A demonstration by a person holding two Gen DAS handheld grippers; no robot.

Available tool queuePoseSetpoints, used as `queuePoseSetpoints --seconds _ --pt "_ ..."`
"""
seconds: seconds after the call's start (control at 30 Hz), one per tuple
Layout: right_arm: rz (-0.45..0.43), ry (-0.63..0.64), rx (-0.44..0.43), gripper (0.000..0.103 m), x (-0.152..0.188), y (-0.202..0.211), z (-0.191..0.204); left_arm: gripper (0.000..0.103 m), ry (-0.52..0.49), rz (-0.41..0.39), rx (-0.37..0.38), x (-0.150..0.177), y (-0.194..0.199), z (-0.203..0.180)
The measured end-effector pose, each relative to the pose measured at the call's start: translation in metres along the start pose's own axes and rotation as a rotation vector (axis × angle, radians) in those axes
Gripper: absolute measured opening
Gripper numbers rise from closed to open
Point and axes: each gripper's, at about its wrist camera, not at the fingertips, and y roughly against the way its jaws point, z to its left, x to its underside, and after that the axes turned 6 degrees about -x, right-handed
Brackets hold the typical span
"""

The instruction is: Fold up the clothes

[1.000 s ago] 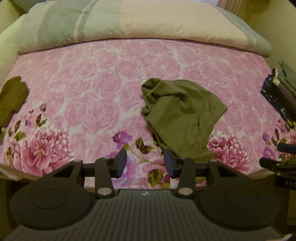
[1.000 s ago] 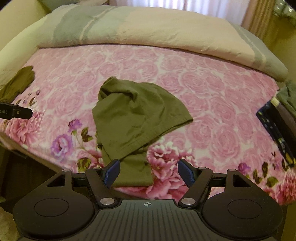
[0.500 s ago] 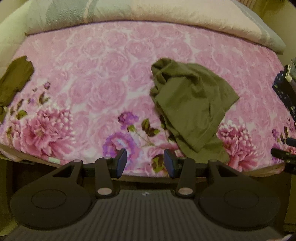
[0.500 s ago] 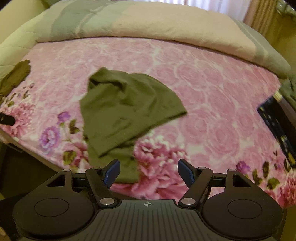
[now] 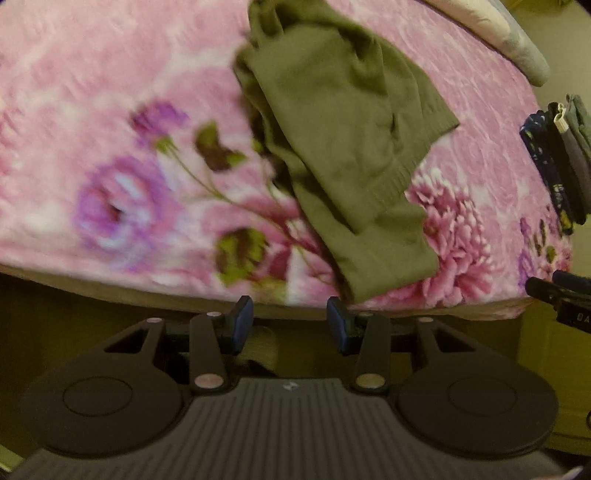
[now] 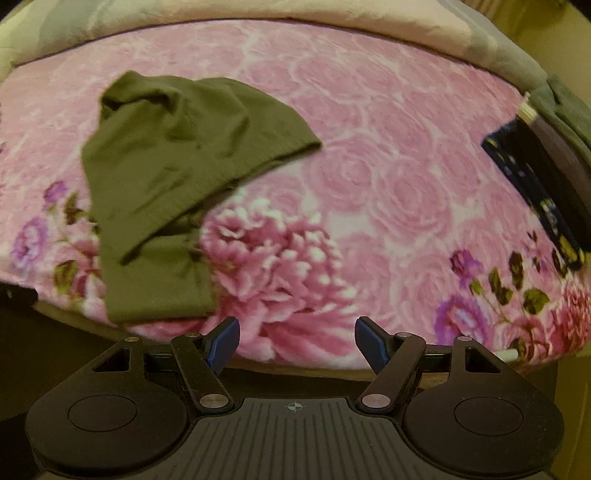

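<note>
A crumpled olive-green garment (image 5: 343, 147) (image 6: 177, 177) lies on the pink flowered bedspread (image 5: 110, 110) (image 6: 388, 155), its lower end reaching the bed's near edge. My left gripper (image 5: 290, 326) hovers open just over that near edge, close to the garment's bottom corner, with nothing between its blue pads. Open too, my right gripper (image 6: 297, 341) hangs over the near edge to the right of the garment, and its jaws hold nothing. The tip of the right gripper shows at the far right of the left wrist view.
A stack of folded clothes (image 5: 557, 155) (image 6: 535, 166), dark blue patterned at the bottom, sits at the bed's right side. A pale folded quilt (image 6: 295, 14) lies along the far side. Below the bed edge is dark floor space.
Both grippers have dropped toward the bed's near edge, so the garment looks larger and nearer. The left one came down more. Neither gripper's jaws have changed.
</note>
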Motion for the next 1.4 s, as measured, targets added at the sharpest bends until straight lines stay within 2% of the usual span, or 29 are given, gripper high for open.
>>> queuePoseSetpoints --seconds 0.1,0.27,0.37,0.47,0.5,0.57,0.7,0.77,0.83,0.93,1.07,1.13,1.2,1.4 --pt "0.002 -0.041 0.029 0.072 0.007 -0.009 -0.013 0.039 0.06 0.004 0.069 0.003 -0.027 -0.003" --pt "0.006 -0.089 0.065 0.072 0.016 -0.021 -0.032 0.039 0.132 -0.056 0.146 0.003 -0.05 -0.008" --pt "0.013 -0.105 0.075 0.072 0.02 -0.03 -0.038 0.04 0.174 -0.064 0.207 0.001 -0.063 -0.016" --pt "0.009 -0.118 0.067 0.072 0.021 -0.04 -0.039 0.037 0.169 -0.076 0.206 0.001 -0.077 -0.025" --pt "0.003 -0.12 0.06 0.072 0.02 -0.043 -0.039 0.035 0.167 -0.081 0.204 0.001 -0.081 -0.028" --pt "-0.014 -0.111 0.049 0.072 0.015 -0.049 -0.038 0.006 0.151 -0.113 0.204 -0.001 -0.073 -0.023" --pt "-0.038 -0.055 0.051 0.072 0.0 -0.062 -0.034 0.005 0.116 -0.182 0.204 -0.005 -0.054 -0.01" --pt "-0.057 -0.019 0.054 0.072 -0.009 -0.067 -0.032 0.004 0.091 -0.254 0.171 -0.009 -0.025 0.009" --pt "-0.074 0.017 0.055 0.072 -0.02 -0.071 -0.029 0.004 0.109 -0.333 0.115 -0.018 0.014 0.042" --pt "-0.107 0.063 0.049 0.072 -0.036 -0.074 -0.023 0.004 0.132 -0.486 -0.025 -0.043 0.083 0.105" --pt "-0.147 0.152 0.016 0.072 -0.055 -0.08 -0.008 0.004 0.161 -0.716 -0.282 -0.087 0.163 0.176" --pt "-0.167 0.227 -0.002 0.072 -0.062 -0.085 0.007 0.005 0.203 -0.729 -0.343 -0.111 0.178 0.212" --pt "-0.18 0.305 -0.026 0.072 -0.066 -0.09 0.026 0.008 0.262 -0.664 -0.369 -0.128 0.171 0.238" --pt "-0.224 0.538 -0.166 0.072 -0.06 -0.09 0.105 0.014 0.356 -0.485 -0.353 -0.111 0.116 0.262"
